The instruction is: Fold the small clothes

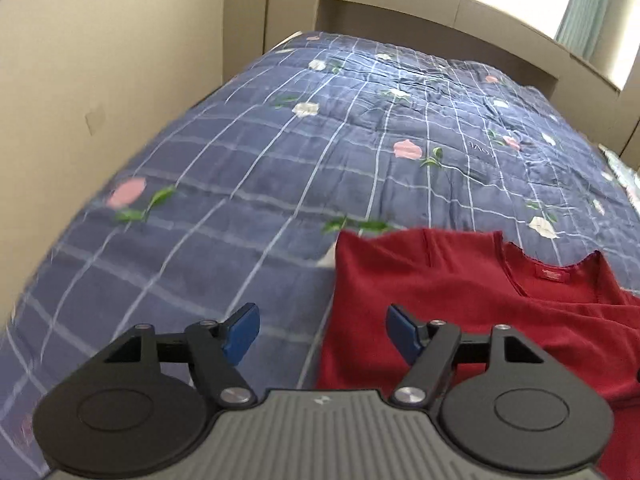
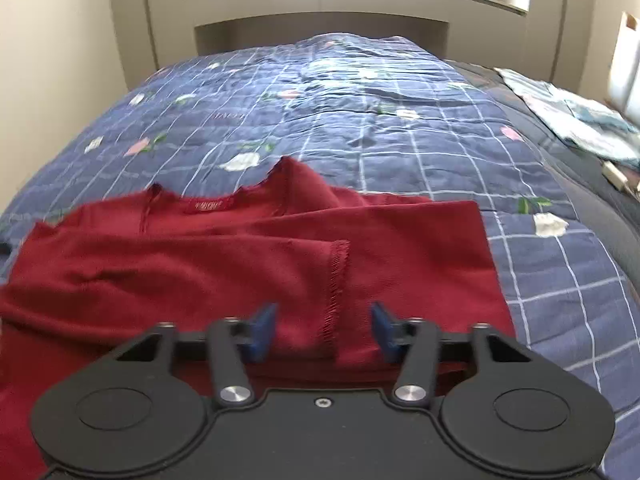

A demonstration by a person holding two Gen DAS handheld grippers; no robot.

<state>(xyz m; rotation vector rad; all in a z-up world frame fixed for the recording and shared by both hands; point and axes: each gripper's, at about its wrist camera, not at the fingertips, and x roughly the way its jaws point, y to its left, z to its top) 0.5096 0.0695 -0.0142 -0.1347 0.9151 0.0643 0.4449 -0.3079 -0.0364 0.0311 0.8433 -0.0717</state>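
A dark red knit top (image 1: 460, 300) lies on a blue checked bedspread (image 1: 280, 160), collar and label toward the headboard. In the left wrist view my left gripper (image 1: 323, 330) hovers over the top's left edge, blue pads wide apart, nothing between them. In the right wrist view the red top (image 2: 200, 264) fills the lower left, with a sleeve folded across the body and its stitched cuff (image 2: 336, 280) lying below my right gripper (image 2: 324, 330). That gripper is open above the cloth, and its pads do not press on the fabric.
The flowered bedspread (image 2: 400, 128) runs to a beige headboard (image 2: 320, 24) under a bright window. A beige wall (image 1: 80, 80) borders the bed's left side. Light blue-and-white folded cloth (image 2: 580, 120) and a small white object (image 2: 614, 174) lie at the bed's right edge.
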